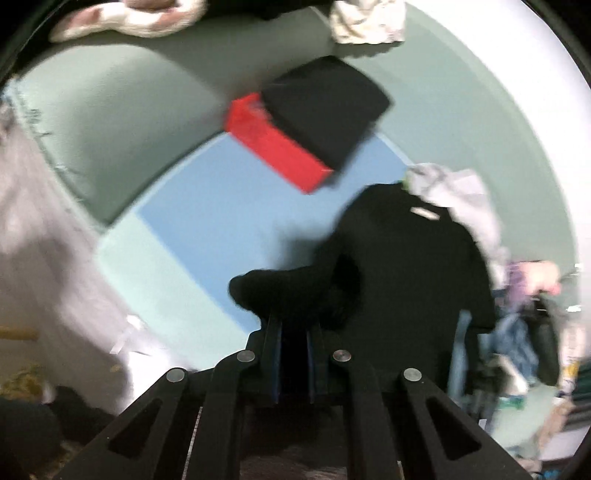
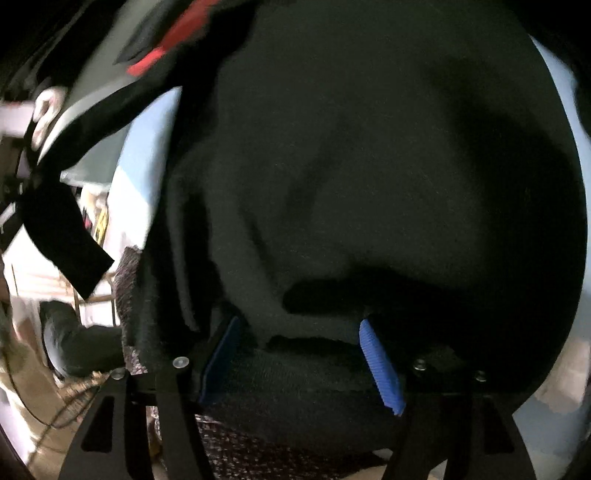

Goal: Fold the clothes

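Step in hand, as judged: a black garment (image 1: 406,266) is lifted off the work surface for laying out, with no fold of it yet made. The frames are blurred, so fine detail is limited.

Left gripper (image 1: 294,328): jaws nearly together, clamped on a dark bunch of the black garment directly at its tips. The cloth bulges out just ahead and to the left of the fingertips, and the main body of it hangs ahead and to the right.

Right gripper (image 2: 301,354): jaws wide apart, blue ribbed pads (image 2: 380,365) plainly visible. The black garment fills the view immediately ahead and drapes between and over the fingers. Cloth lies in the gap, but the pads are not closed on it; contact with either pad cannot be confirmed.

Beyond the left gripper's tips lies the blue mat (image 1: 207,206), a bare part of it below and ahead. Farther ahead sits a folded stack, a black folded item (image 1: 325,107) atop a red folded item (image 1: 273,147). Farther still, a pale crumpled cloth (image 1: 365,18) at upper right and a pink-and-white cloth (image 1: 125,18) at upper left.

Next move, as judged: the right gripper needs to close on an edge or corner of the garment so both hold it, then spread it flat on the blue mat.
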`<state>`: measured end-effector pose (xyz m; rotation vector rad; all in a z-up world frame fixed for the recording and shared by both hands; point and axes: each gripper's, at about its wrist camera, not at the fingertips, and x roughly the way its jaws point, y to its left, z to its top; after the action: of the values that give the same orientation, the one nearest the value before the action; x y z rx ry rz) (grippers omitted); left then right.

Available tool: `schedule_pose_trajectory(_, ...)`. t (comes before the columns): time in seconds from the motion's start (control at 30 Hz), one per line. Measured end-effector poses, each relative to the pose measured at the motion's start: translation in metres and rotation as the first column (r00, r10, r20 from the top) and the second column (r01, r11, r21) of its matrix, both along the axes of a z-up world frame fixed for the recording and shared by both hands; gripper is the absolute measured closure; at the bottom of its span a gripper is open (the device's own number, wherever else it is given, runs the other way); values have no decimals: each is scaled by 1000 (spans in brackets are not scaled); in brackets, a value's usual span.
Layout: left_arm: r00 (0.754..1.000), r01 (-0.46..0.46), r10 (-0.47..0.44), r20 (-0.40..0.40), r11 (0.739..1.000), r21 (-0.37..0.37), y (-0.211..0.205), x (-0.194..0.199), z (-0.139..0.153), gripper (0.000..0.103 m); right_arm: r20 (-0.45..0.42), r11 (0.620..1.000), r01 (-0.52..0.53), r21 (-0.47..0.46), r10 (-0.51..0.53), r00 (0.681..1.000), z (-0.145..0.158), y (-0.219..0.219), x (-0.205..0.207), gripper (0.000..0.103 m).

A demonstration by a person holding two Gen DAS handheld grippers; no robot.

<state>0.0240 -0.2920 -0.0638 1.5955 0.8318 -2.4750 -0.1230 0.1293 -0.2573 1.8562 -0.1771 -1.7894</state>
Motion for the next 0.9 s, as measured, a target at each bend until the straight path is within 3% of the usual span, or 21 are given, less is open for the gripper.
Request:
schedule_pose_trajectory(0.17, 996, 86, -82, -30, 978, 189, 45, -27, -12, 93, -154, 987, -133, -86, 119, 981, 43, -46, -11, 31)
schedule_pose_trajectory(0.3, 991, 135, -135, -20, 947, 291, 79, -55, -26, 93, -189, 979, -177, -98, 157, 969, 52, -62, -18, 31)
schedule_pose_trajectory(0.43, 996, -5, -31, 86, 922, 387, 99, -80, -61, 90, -163, 989, -125, -82, 111, 980, 41, -53, -29, 30)
schedule_pose_trajectory(0.47, 992, -46, -4, 124, 914, 403, 103, -79, -69, 82, -145, 993, -93, -71, 82, 986, 33, -51, -31, 30)
schedule_pose_trajectory(0.5, 987, -73, 6, 158, 904, 422, 106, -79, -78, 64, -126, 996, -61, -59, 53, 991, 25, -48, -34, 30)
schedule_pose_trajectory(0.57, 982, -91, 1, 188, 877, 471, 112, -79, -91, 36, -90, 999, 3, -34, -6, 996, 9, -43, -40, 30)
schedule_pose_trajectory(0.63, 984, -75, -19, 175, 854, 515, 114, -73, -96, 33, -69, 999, 49, -16, -50, 996, -1, -29, -39, 30)
schedule_pose_trajectory(0.77, 990, -68, -11, 143, 840, 538, 100, -58, -93, 33, -50, 993, 116, -3, -116, 992, -4, -5, -44, 30)
schedule_pose_trajectory(0.9, 993, -112, 76, 87, 822, 558, 67, -38, -87, 32, -77, 994, 106, -23, -107, 991, 3, -7, -46, 30)
